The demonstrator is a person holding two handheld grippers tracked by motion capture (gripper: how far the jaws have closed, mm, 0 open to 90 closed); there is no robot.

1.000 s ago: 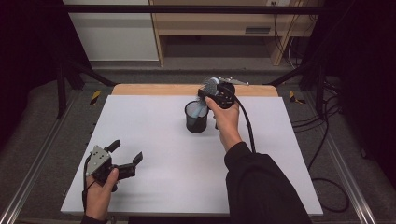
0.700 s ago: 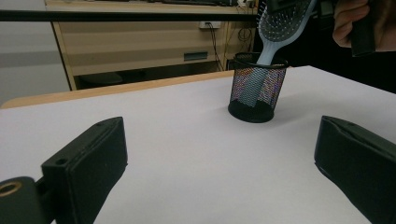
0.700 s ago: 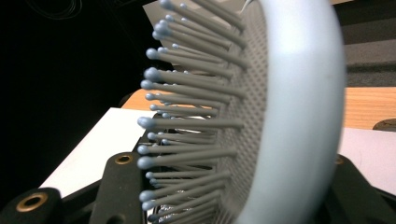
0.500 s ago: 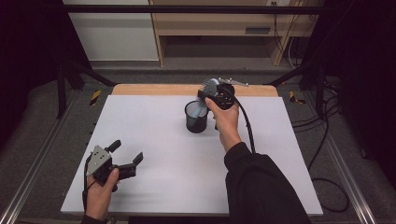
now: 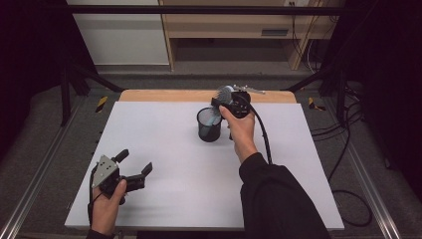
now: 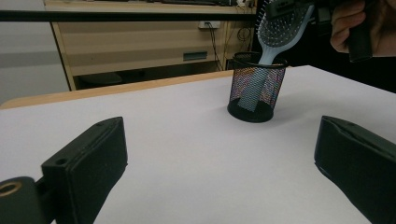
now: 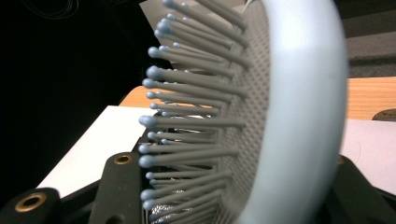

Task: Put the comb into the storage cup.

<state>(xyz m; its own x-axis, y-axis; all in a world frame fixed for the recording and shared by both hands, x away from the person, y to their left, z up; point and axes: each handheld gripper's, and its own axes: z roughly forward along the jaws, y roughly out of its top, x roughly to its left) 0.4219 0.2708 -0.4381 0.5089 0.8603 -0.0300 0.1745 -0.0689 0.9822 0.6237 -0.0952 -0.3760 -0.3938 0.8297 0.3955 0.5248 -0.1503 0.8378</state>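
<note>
A black mesh cup stands upright on the white table, toward the far middle. A pale blue hairbrush leans in it, handle down inside the cup and bristled head above the rim. My right gripper is shut on the brush head; in the right gripper view the head sits between the two black jaws, bristles toward the left one. My left gripper rests low near the front left corner, open, nothing between its fingers. From the left gripper view the cup and brush are well ahead.
A wooden strip runs along the table's far edge. Beyond it stands a wooden shelf unit. Cables lie on the floor to the right. Metal rails flank the table.
</note>
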